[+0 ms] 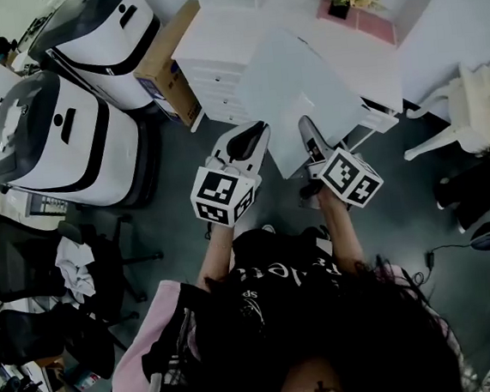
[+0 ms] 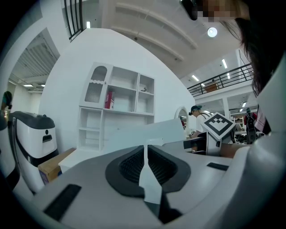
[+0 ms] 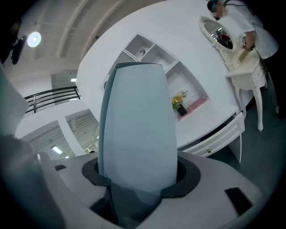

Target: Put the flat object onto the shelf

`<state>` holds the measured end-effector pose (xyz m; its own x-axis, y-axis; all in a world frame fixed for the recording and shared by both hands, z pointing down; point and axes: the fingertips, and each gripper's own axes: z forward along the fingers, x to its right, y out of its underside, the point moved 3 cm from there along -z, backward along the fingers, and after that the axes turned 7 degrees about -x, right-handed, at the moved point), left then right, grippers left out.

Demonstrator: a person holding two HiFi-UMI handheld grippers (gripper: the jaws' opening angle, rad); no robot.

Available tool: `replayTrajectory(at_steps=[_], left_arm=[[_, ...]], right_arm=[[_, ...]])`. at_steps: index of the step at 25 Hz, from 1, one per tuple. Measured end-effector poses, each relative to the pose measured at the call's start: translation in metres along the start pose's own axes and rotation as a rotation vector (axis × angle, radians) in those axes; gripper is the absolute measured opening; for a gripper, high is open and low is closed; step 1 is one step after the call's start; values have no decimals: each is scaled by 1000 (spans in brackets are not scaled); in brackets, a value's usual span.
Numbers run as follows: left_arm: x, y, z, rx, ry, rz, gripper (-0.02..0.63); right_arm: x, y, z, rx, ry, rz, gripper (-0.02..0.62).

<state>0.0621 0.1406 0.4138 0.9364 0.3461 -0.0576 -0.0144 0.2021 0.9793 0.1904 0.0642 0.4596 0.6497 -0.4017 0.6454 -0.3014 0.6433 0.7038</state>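
While a white shelf unit [image 2: 117, 112] stands ahead of both grippers, behind a white desk [image 1: 221, 38] with drawers, a flat white board [image 1: 299, 82] hangs between the two, short of the shelf. The left gripper [image 1: 259, 133] is clenched on the board's near left edge, the sheet running edge-on out of its jaws. The right gripper [image 1: 308, 135] clamps the near right edge, the broad face rising ahead. Checkered square markers show on each cube [image 1: 222, 196]; the shirt lettering is too blurred to read.
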Motion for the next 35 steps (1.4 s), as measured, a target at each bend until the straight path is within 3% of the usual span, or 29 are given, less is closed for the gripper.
replayTrajectory(at_steps=[10,19,26,35], left_arm=[[-15,20,-14,-7,-1,-58,35],[-50,17,2,-5,-23,-60,35],[-99,1,56,-5,-35,-39,35],[-156,-25,169,-6,-7,-36,35]], right_arm=[[-8,7,-1,-11,24,3,307],[-13,-6,38,-17,-5,16,307],[-1,-48,102,-1,-23,32,307],[40,-117,194,-21,-5,37,307]])
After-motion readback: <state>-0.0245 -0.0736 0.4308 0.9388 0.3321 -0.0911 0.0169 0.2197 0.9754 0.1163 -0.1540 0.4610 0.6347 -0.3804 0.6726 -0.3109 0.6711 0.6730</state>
